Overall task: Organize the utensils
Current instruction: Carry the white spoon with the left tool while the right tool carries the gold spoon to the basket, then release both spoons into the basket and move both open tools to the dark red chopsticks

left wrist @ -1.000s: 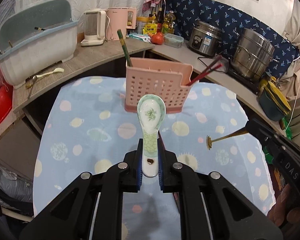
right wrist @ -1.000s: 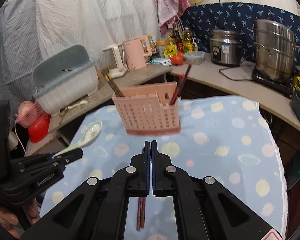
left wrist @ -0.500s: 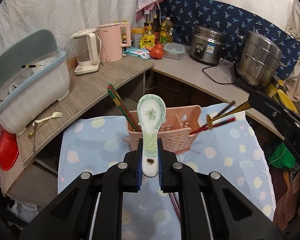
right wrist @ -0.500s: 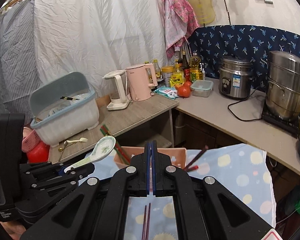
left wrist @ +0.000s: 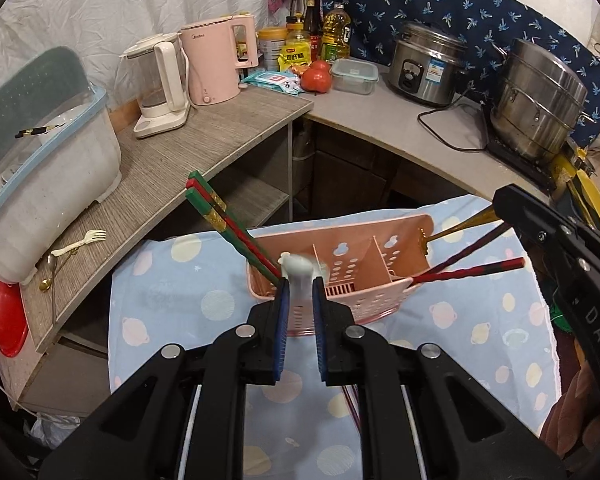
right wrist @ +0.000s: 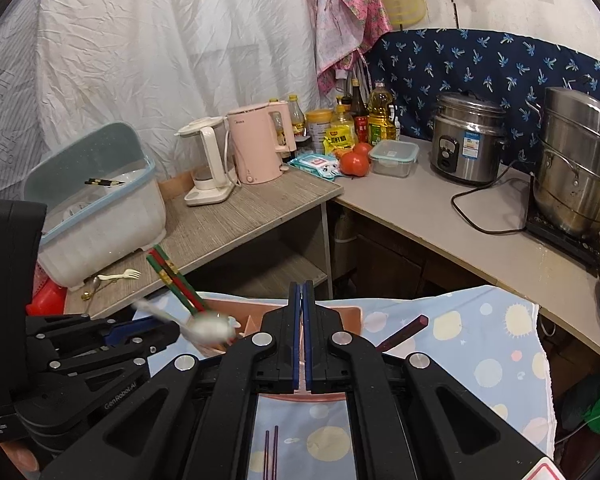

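— Where is your spoon now, and what do your two grippers hold?

— Your left gripper (left wrist: 299, 300) stands with its pads a little apart, and the white ceramic spoon (left wrist: 298, 270) is between them, blurred, its bowl end down in the left compartment of the pink utensil caddy (left wrist: 380, 276), beside the red-green chopsticks (left wrist: 228, 220). I cannot tell if the pads still touch it. Your right gripper (right wrist: 302, 336) is closed on the thin gold fork (left wrist: 456, 229), which hangs over the right side of the caddy.

— What can go wrong here?

— The spoon is ceramic and seems to be falling; it may chip on the bottom. It may also knock the leaning chopsticks. Your fork is near the dark red chopsticks (left wrist: 468, 270); if you lower it carelessly, you may catch them and tip the light caddy on the blue tablecloth (left wrist: 172, 304).
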A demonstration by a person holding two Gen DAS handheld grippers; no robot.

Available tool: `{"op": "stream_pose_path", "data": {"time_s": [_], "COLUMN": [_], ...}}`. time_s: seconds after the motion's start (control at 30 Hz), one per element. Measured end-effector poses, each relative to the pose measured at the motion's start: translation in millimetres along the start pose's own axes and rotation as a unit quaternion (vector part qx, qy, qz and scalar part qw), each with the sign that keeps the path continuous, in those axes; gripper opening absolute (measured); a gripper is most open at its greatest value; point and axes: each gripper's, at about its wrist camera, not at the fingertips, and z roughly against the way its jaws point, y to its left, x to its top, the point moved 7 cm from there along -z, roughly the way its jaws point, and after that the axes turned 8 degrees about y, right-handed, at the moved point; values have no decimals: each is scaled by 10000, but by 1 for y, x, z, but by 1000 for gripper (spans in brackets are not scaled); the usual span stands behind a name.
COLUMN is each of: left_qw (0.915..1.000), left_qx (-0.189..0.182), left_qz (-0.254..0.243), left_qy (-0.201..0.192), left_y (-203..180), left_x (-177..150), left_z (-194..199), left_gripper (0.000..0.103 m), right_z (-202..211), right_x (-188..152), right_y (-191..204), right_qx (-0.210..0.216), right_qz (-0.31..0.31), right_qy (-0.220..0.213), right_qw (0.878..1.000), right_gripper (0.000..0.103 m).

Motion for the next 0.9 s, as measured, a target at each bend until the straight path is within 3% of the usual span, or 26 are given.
{"op": "stream_pose_path", "data": {"time_s": [0.17,0.63,0.9], "left_qw": [9999,9998,9996], "left_qx": [92,141,205], "left_qz": [33,162,185], "left_qy": [35,9,54], "left_y": [5,14,15], "left_x": [4,-2,-7], "left_z": [-12,-19,-26], "left_gripper": [5,5,6], "right_z": [-15,-58,-57], "right_x": [-2,-17,-20], "right_y": [-4,-8,-8], "right_qx": [-42,-219,-195], "right_qz": [-41,-64,-119], "right_qy": [101,430,376], "right_qw": [9999,9988,9990], "right_gripper": [2,2,6]}}
